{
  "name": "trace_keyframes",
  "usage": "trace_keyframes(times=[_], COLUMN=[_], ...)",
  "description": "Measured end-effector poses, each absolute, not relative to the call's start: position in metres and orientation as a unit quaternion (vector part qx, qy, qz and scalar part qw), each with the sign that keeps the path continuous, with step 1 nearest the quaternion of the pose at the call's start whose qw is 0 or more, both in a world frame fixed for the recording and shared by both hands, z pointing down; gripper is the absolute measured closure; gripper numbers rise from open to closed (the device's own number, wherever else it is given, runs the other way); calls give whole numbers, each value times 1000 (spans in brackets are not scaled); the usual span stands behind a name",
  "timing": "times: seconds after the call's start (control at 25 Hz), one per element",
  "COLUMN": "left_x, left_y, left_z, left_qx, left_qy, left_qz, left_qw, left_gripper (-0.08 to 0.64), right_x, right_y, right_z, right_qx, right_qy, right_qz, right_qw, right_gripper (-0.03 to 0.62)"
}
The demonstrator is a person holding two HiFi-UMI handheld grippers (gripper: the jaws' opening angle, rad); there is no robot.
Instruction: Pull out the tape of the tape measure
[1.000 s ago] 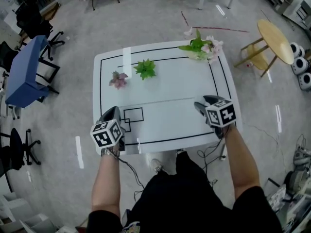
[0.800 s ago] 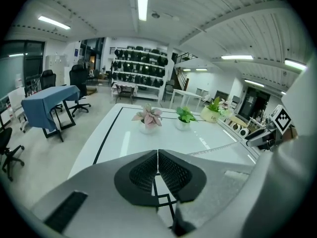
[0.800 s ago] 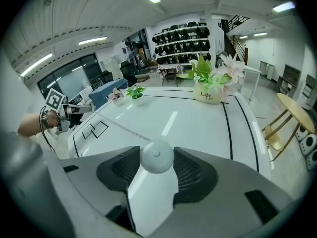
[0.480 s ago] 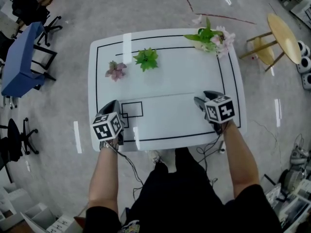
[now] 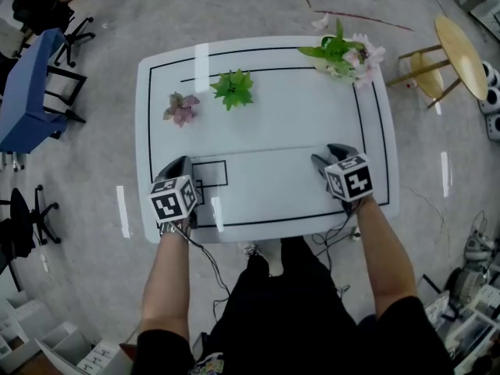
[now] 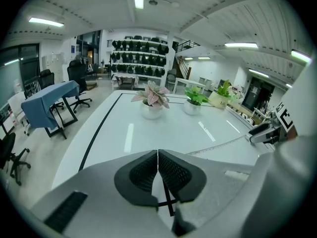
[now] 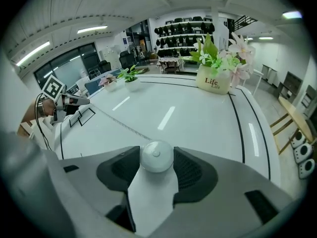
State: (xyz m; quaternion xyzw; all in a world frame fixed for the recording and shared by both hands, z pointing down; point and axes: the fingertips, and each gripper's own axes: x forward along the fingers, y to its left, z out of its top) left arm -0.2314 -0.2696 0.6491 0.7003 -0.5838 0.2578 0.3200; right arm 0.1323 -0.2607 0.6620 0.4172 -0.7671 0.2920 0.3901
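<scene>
A small round white tape measure case point(image 7: 156, 156) sits between the pads of my right gripper point(image 5: 328, 155), which is shut on it at the table's front right. From the case a thin tape point(image 7: 109, 120) runs left across the white table point(image 5: 273, 116) to my left gripper point(image 5: 181, 164) at the front left. In the left gripper view the tape point(image 6: 218, 144) leads in toward the jaws of that gripper point(image 6: 158, 157), whose pads are pressed together on its end. In the head view the tape point(image 5: 250, 155) shows as a faint line between the two grippers.
A pink plant point(image 5: 180, 108), a green plant point(image 5: 233, 89) and a flower pot point(image 5: 344, 53) stand along the table's far side. A black rectangle outline point(image 5: 209, 173) is drawn beside the left gripper. A blue table point(image 5: 27, 92) and a round wooden table point(image 5: 461, 45) flank the scene.
The head view has shifted slightly. Both grippers keep the same places on the table, with the tape stretched between them.
</scene>
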Motion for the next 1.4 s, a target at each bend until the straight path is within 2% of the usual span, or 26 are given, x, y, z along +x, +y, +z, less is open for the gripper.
trace_keyframes(times=[1.24,1.32,1.4], left_x=[-230,-227,-224], left_y=[-270,-271,-271], left_z=[665,665,664], left_qx=[706,711,716], left_qy=[-582,-578,-574], left_qz=[288,283,277], left_qw=[283,283,285], left_gripper=[551,520,435], right_x=[128,128,128], right_y=[-266,-266,-266], right_z=[668,668,667], right_qx=[443,443,443], right_qy=[-768,-768,-769], right_qz=[241,241,240], right_qw=[395,394,395], right_gripper=[376,376,376])
